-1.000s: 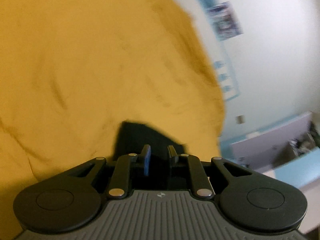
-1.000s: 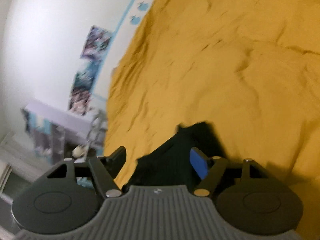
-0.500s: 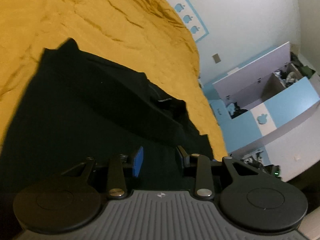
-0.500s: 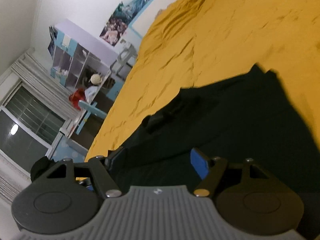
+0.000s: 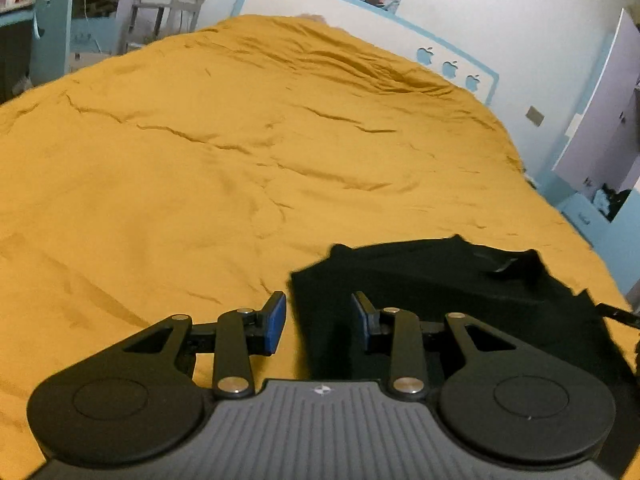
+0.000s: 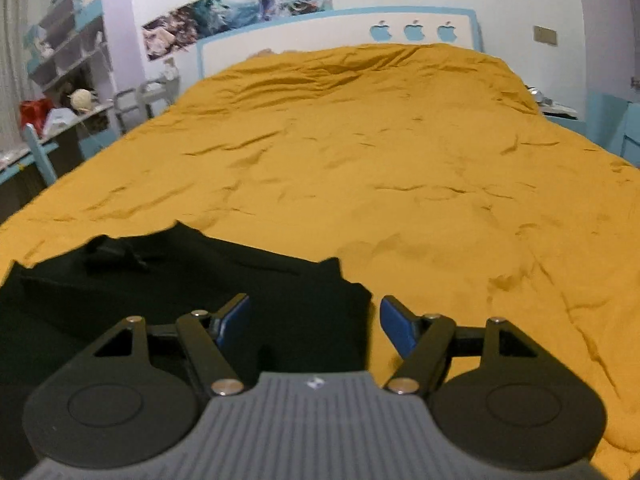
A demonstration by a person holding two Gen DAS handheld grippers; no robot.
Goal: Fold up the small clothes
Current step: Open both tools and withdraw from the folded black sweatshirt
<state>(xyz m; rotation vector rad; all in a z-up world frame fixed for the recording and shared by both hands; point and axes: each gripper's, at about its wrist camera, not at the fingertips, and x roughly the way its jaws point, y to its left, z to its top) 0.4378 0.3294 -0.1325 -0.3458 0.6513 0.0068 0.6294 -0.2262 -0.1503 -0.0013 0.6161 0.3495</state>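
The black garment (image 5: 440, 280) now lies spread on the yellow bedspread (image 5: 240, 160), close to the bed's near edge and far from the headboard (image 6: 340, 28). A second ago both cameras were rolled hard over and saw little but yellow cloth, with a small dark bunch of fabric right at the fingers; half a second ago the garment had already opened out into a broad dark sheet beneath them. Both views have since levelled, looking up the bed toward the headboard. The left gripper (image 5: 320, 320) has let go: its blue pads, which stood close together around the fabric a second ago, now stand apart and press on nothing, with the garment's left edge lying on the bed below the gap between them. The right gripper (image 6: 312, 324) stands wide apart, as it did a second ago, and holds nothing either; the garment's right edge lies under and between its fingers. From the left view the garment runs to the right, from the right view it runs to the left, so the two grippers sit at opposite sides of it. A fold or band crosses its far part, and a small tab or label sticks up there (image 6: 116, 256), though the cloth is too dark to make out the garment's kind. Judging by this, the lay-out step looks finished and the folding proper is yet to begin, probably with fresh grips on the two side edges.
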